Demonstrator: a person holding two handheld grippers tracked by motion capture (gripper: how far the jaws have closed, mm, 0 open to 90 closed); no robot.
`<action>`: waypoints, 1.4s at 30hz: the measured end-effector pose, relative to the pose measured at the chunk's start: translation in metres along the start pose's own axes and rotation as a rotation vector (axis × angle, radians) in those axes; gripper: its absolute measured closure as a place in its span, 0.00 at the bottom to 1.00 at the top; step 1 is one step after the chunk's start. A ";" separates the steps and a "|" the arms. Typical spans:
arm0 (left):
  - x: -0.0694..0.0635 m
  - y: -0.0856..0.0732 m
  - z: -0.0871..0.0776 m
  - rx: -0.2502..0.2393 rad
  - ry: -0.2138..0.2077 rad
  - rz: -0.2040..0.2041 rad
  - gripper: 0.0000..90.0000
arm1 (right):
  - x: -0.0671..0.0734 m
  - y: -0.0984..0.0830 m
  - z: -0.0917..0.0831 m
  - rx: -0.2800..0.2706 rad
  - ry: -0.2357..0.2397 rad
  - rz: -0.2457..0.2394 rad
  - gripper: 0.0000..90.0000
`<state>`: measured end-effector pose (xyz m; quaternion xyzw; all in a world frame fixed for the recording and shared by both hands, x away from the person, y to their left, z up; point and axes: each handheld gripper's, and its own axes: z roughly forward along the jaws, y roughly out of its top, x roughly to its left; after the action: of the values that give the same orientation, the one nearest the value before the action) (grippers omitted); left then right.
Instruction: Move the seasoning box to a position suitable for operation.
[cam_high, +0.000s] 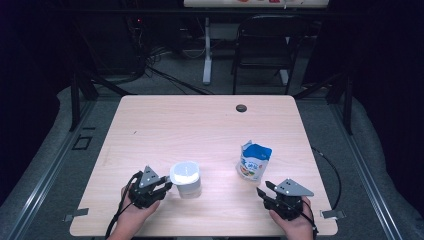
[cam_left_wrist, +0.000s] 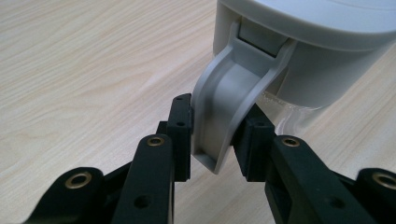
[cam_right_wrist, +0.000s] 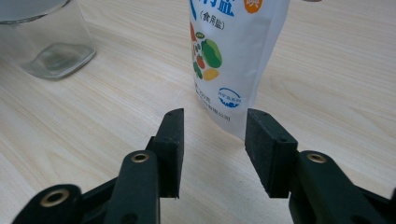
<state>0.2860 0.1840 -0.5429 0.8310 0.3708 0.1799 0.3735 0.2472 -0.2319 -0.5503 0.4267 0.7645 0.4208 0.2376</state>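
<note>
On the pale wooden table (cam_high: 200, 125), left tongs (cam_left_wrist: 212, 140) pinch the jug handle (cam_left_wrist: 229, 102); right tongs (cam_right_wrist: 212, 140) spread

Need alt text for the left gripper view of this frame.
The left claw grips the grey handle of a lidded container, one black pad on each side of it. Pale wood table lies behind.

I see a light wood table (cam_high: 200, 125) on grey floor (cam_high: 360, 150), dark room; black folding chair (cam_high: 262, 45) and cables (cam_high: 160, 70) behind.
</note>
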 end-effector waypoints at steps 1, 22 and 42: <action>-0.001 -0.001 0.000 -0.007 -0.008 0.002 0.78 | 0.000 0.000 0.000 0.018 0.005 -0.002 0.69; -0.008 -0.009 -0.002 -0.048 -0.078 0.039 0.78 | 0.021 0.006 0.002 0.054 0.058 -0.065 0.85; 0.010 -0.001 -0.034 -0.103 -0.159 -0.062 0.57 | 0.044 0.036 -0.003 0.068 0.079 -0.068 0.83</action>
<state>0.2723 0.2087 -0.5209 0.8104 0.3558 0.1206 0.4496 0.2390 -0.1857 -0.5184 0.3914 0.8012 0.4027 0.2066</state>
